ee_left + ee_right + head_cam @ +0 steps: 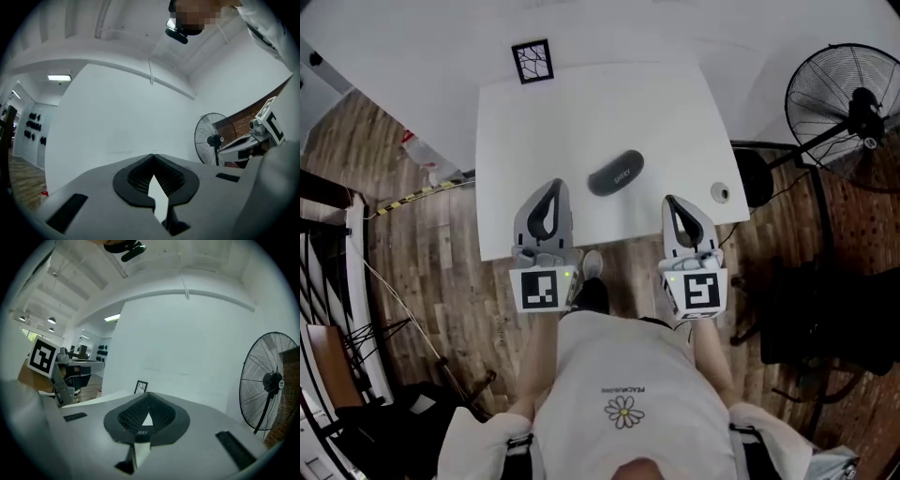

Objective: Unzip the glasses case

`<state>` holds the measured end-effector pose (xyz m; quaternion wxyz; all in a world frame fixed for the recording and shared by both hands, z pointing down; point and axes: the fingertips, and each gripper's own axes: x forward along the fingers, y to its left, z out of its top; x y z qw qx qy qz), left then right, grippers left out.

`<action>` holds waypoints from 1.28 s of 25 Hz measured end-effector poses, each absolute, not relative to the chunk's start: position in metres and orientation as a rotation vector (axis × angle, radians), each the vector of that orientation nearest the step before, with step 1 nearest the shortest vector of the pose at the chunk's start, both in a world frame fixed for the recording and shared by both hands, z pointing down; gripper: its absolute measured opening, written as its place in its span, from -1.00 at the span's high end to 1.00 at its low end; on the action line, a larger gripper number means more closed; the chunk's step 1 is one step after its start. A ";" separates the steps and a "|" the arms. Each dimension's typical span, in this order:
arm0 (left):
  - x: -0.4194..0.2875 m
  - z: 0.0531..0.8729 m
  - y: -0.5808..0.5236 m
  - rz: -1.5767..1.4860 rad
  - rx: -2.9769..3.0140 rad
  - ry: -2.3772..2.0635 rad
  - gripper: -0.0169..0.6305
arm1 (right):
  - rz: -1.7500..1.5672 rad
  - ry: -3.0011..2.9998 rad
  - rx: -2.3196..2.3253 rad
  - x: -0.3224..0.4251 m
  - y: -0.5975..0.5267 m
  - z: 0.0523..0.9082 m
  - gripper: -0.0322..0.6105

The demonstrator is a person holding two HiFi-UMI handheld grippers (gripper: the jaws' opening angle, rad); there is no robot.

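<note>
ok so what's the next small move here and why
Probably ease both grippers forward and open them: the glasses case lies untouched on the table, ahead of and between the left gripper and right gripper, both shut and empty.

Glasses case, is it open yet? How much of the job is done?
Nothing looks done yet: the glasses case lies closed on the white table. Nothing is in hand: the left gripper and right gripper are both shut and empty, near the table's front edge, apart from the case. Left to do: reach the case, steady it, and pull the zip open.
</note>
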<state>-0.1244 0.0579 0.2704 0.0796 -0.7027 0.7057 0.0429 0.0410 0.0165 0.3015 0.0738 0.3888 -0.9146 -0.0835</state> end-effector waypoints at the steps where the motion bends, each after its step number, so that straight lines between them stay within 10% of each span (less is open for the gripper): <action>1: -0.132 0.270 0.047 0.123 -2.120 2.100 0.91 | -0.246 -2.739 1.178 0.032 0.006 0.299 0.90; 32: -0.150 0.390 -0.090 -0.541 -2.543 1.691 0.90 | -0.047 -2.650 1.106 0.007 -0.126 0.343 0.90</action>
